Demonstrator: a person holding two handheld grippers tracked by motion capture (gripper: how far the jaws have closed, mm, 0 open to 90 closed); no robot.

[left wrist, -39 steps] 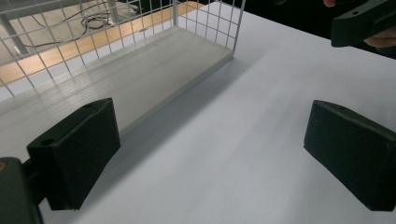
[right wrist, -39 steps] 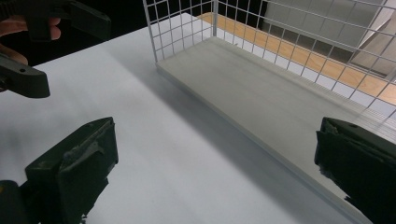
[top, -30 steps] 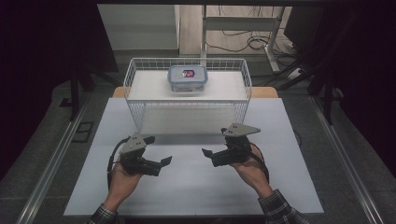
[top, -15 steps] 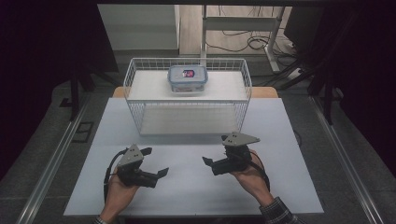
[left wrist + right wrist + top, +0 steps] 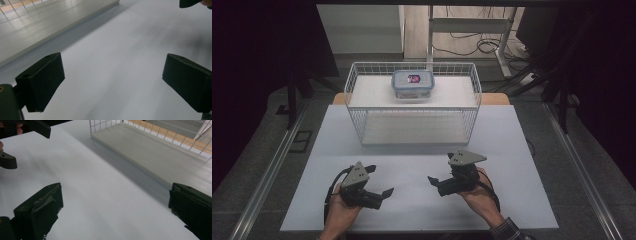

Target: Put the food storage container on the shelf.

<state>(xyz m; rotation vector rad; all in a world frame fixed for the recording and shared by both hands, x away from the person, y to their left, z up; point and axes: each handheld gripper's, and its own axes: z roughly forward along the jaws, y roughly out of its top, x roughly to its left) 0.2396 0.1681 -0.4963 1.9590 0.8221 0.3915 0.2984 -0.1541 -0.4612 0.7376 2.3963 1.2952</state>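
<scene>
Your left forearm runs off the bottom edge of the high view, so only the hand shows. The label on the lidded container in the wire basket is too small to read. In your left gripper view, the right gripper is cut by the top edge to a dark sliver. In your right gripper view, the left gripper is clipped at the top-left corner, and the basket's far side runs out of frame.
</scene>
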